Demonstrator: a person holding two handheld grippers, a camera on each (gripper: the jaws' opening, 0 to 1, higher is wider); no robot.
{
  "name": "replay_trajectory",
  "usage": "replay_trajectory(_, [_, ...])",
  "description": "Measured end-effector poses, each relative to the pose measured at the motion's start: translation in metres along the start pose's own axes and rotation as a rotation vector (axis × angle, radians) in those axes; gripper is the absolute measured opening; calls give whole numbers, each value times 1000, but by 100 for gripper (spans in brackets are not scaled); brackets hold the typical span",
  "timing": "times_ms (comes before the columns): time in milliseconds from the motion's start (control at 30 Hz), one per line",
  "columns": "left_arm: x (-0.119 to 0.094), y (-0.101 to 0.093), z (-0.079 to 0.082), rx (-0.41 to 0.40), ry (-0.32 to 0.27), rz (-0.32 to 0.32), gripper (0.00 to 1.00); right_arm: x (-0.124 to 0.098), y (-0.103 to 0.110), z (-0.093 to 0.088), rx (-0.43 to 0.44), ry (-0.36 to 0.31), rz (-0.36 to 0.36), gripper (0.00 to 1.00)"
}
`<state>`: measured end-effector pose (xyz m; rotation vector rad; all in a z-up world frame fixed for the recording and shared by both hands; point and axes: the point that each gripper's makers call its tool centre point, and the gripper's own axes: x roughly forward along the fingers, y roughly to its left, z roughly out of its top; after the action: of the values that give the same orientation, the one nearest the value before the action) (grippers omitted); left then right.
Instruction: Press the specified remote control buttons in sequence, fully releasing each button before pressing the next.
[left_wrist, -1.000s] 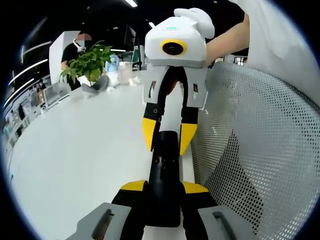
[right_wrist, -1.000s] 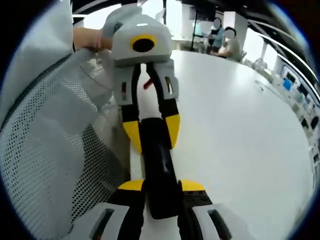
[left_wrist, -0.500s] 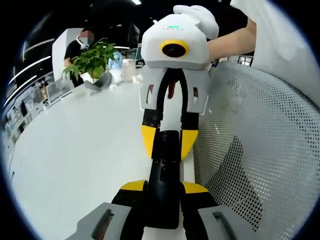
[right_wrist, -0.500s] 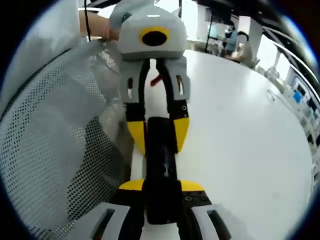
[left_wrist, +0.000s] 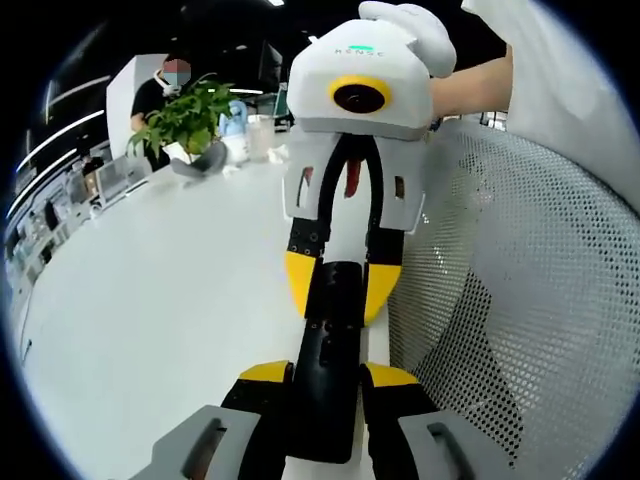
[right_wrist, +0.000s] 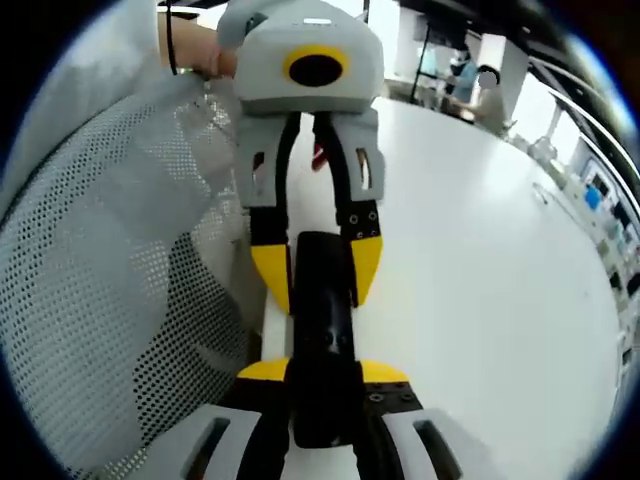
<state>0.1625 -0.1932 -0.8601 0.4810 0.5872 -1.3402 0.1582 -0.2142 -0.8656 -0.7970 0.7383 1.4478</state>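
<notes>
Here a slim, glossy black remote control (left_wrist: 328, 370) hangs between the two tongs, above the near edge of a smooth white surface (left_wrist: 150, 300). In the left gripper view the left tongs (left_wrist: 328, 385) are closed on its near end, yellow-tipped black jaws pressed against both long sides, while the right tongs (left_wrist: 334, 285) reach in from the far side, yellow tips flanking the remote's far end. In the right gripper view the same bar-shaped remote (right_wrist: 322, 350) is clamped at its near end by the right tongs (right_wrist: 322, 385), and the left tongs (right_wrist: 316, 270) straddle the far end. A gloved hand (left_wrist: 410, 25) grips the top of the right tongs' white housing, bare forearm behind. A grey perforated mesh chair back (left_wrist: 520, 300) curves alongside. A leafy potted plant (left_wrist: 185, 120) stands far off on the surface.
</notes>
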Motion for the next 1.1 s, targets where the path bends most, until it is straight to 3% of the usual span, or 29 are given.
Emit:
replay_trajectory(400, [0, 2, 2, -96, -8, 21, 29, 0, 1, 1, 51, -29, -37, 21])
replay_trajectory(733, [-7, 9, 2, -159, -15, 27, 39, 0, 2, 1, 59, -38, -40, 21])
replay_trajectory(1100, [-26, 30, 25, -226, -121, 122, 50, 0, 2, 1, 60, -43, -40, 21])
